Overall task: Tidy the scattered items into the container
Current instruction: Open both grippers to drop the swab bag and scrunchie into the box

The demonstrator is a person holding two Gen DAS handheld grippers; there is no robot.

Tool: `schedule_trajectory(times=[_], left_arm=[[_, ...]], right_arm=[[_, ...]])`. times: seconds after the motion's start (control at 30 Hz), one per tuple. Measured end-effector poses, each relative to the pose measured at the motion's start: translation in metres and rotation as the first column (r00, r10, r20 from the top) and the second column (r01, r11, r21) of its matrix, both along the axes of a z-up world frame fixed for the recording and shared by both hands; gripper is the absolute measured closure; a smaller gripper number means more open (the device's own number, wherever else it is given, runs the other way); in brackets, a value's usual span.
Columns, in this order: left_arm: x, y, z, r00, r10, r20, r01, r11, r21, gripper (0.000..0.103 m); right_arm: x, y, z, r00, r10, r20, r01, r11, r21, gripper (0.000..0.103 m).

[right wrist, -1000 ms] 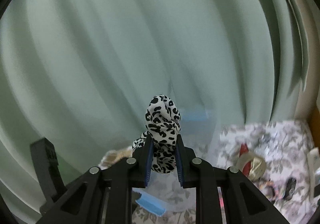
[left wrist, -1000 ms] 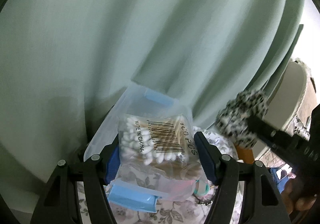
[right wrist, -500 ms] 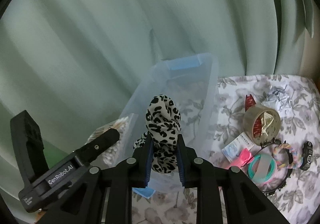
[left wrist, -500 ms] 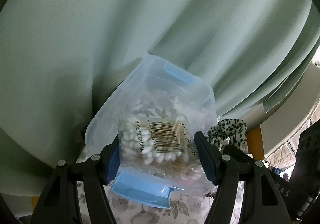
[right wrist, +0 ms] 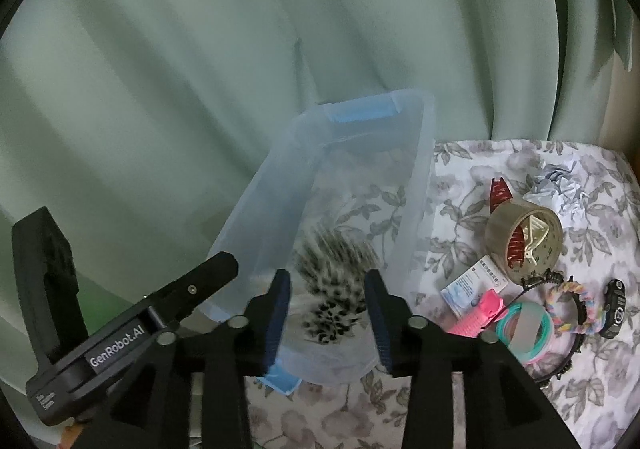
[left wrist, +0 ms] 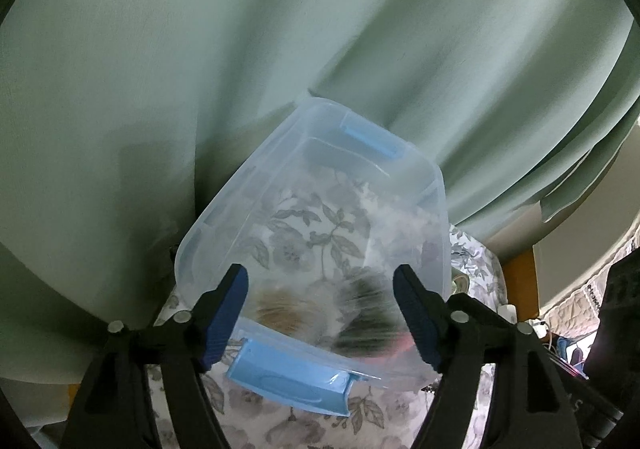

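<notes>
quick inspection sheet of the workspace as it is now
surface: floral cloth over the table
job's things: clear bin with blurred leopard scrunchie and a tan blur inside
clutter: tape roll, crumpled paper, packet, pink clip, rings, braided band right of the bin
grippers: left gripper and right gripper open above the bin
cables: nothing seen
surroundings: green curtain behind

Both tools now open, cotton swab bag (left wrist: 286, 311) and leopard scrunchie (right wrist: 334, 291) dropped into container (left wrist: 224, 217)
</notes>
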State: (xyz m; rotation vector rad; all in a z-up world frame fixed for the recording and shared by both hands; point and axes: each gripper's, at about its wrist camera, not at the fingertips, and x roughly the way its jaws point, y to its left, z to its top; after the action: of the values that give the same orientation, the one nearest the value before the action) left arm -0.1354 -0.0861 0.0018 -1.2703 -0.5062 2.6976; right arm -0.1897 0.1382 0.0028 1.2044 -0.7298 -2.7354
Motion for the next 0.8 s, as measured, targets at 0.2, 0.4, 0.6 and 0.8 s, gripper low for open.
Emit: schedule_trajectory(times=[0.2, 0.4, 0.6, 0.8], left_arm=[[0.001, 0.0, 0.003, 1.0, 0.004, 0.001, -0.004, 1.0, -0.025, 0.017], [0.002, 0.003, 0.004, 1.0, 0.006, 0.004, -0.006, 0.998, -0.063, 0.013], [0.004, 0.014, 0.009, 1.0, -0.014, -0.026, 0.011, 0.994, -0.112, 0.005], [0.01, 0.026, 0.016, 0.997, -0.055, -0.063, 0.046, 0.988, -0.146, 0.0]], right_arm=[[0.005, -0.001, 0.006, 1.0, 0.007, -0.022, -0.007, 1.0, 0.004, 0.043], [0.012, 0.008, 0.008, 0.999, -0.02, -0.03, 0.019, 1.0, -0.012, 0.039], [0.022, 0.02, 0.008, 0.998, -0.051, -0.045, 0.049, 0.998, -0.029, 0.032], [0.036, 0.033, 0.01, 0.995, -0.071, -0.072, 0.067, 0.997, -0.049, 0.018]])
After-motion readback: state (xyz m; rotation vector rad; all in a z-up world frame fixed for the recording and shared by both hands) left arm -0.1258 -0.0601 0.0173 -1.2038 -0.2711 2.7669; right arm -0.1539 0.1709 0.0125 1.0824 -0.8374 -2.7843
